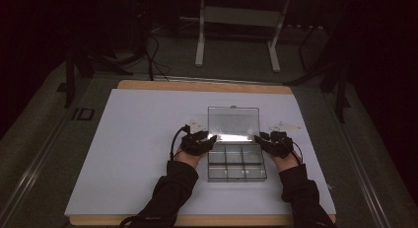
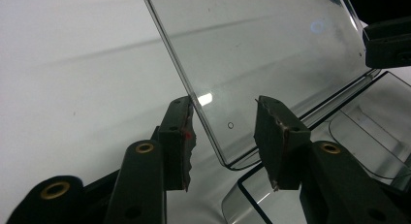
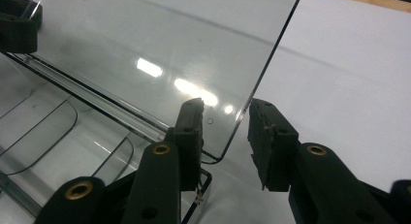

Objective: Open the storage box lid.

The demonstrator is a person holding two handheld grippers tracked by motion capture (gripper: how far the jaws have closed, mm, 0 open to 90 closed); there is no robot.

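I hold the left tongs (image 2: 223,136) and right tongs (image 3: 225,136) parted, each straddling a lower corner of the raised lid (image 1: 233,120) without clamping it. The clear plastic organizer box (image 1: 236,164) sits mid-tabletop on a white sheet (image 1: 143,139), its base split into round-cornered compartments. The flat, glossy lid tilts back from the hinge, catching glare. Beyond, a wooden edge (image 1: 197,86).

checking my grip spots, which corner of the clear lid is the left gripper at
The left gripper straddles the lid's hinge-side left corner, by the open box; the right gripper is at the opposite hinge-side corner.
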